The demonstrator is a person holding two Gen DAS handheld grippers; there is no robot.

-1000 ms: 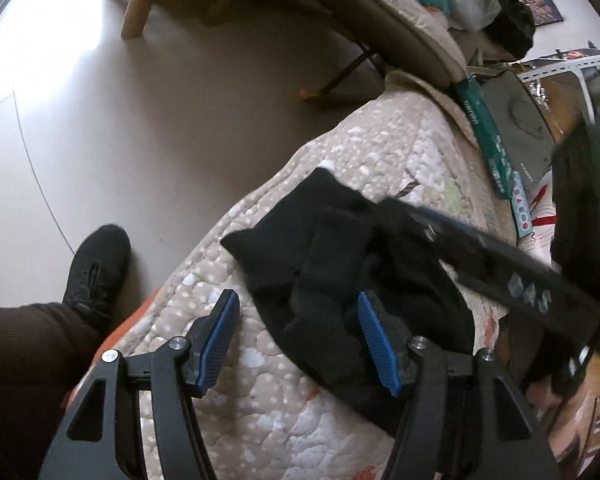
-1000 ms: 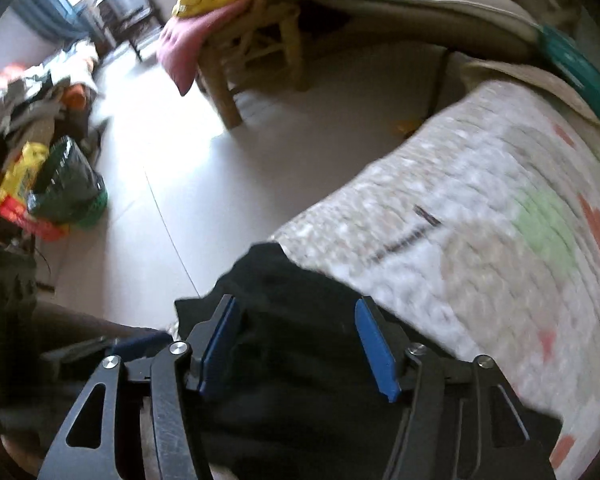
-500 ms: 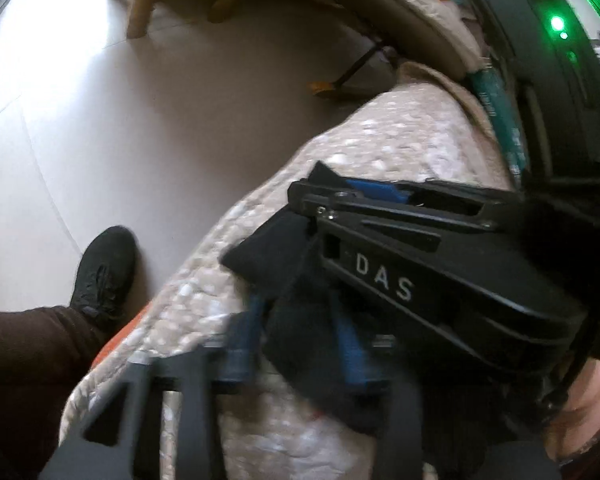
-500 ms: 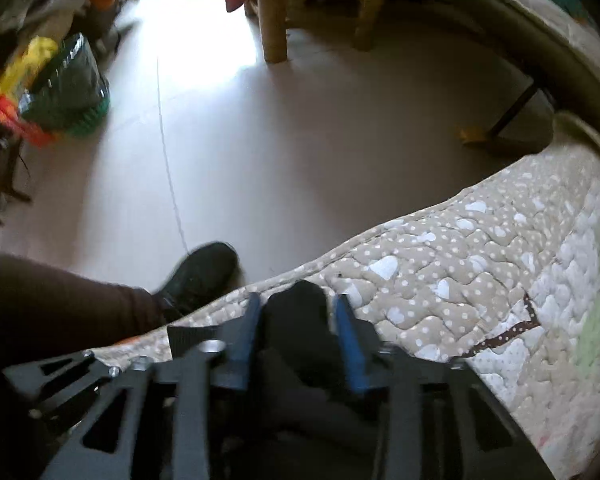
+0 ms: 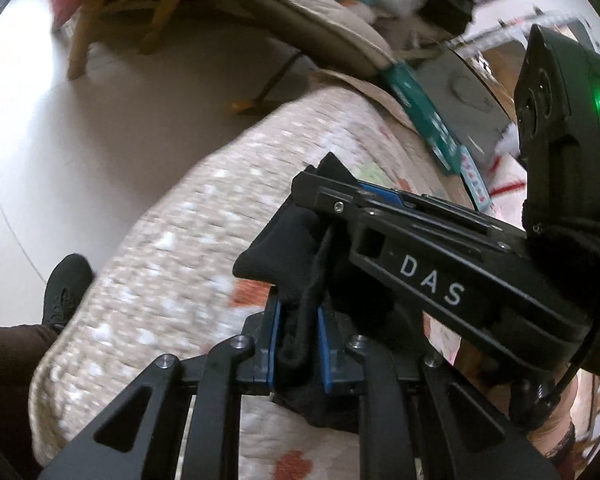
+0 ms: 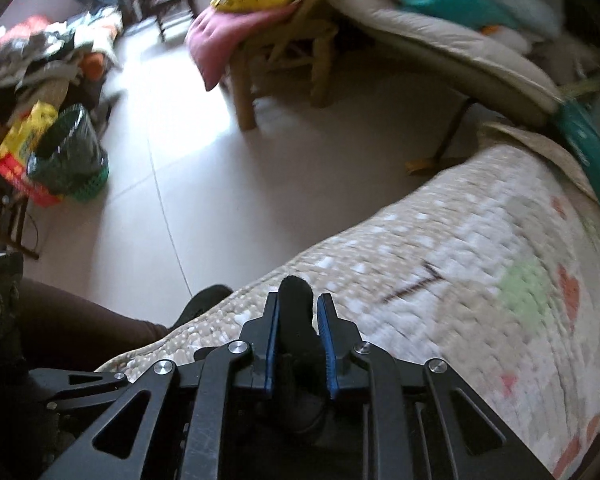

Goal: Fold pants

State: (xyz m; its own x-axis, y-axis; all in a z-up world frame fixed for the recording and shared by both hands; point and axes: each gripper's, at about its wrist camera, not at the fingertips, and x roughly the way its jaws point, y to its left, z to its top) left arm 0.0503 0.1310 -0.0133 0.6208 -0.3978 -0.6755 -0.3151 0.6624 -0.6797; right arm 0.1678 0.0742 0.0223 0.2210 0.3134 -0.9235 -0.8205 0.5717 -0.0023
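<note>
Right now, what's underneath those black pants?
A beige quilt lies beneath the black pants, which both the left gripper and right gripper pinch. The bunched cloth hides anything directly underneath.

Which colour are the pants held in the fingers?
The pants are plain black, seen best in the left wrist view.

Pretty clearly someone's lived-in home, probably a bedroom or living room. A quilted bedspread (image 6: pixel 460 264) is covering the bed right under the gripper, a wooden chair (image 6: pixel 284 60) with a pink cushion (image 6: pixel 220 36) is sitting ahead on the tiled floor (image 6: pixel 204 184), and clothes and bags (image 6: pixel 48 80) are piling up off to the left.
</note>
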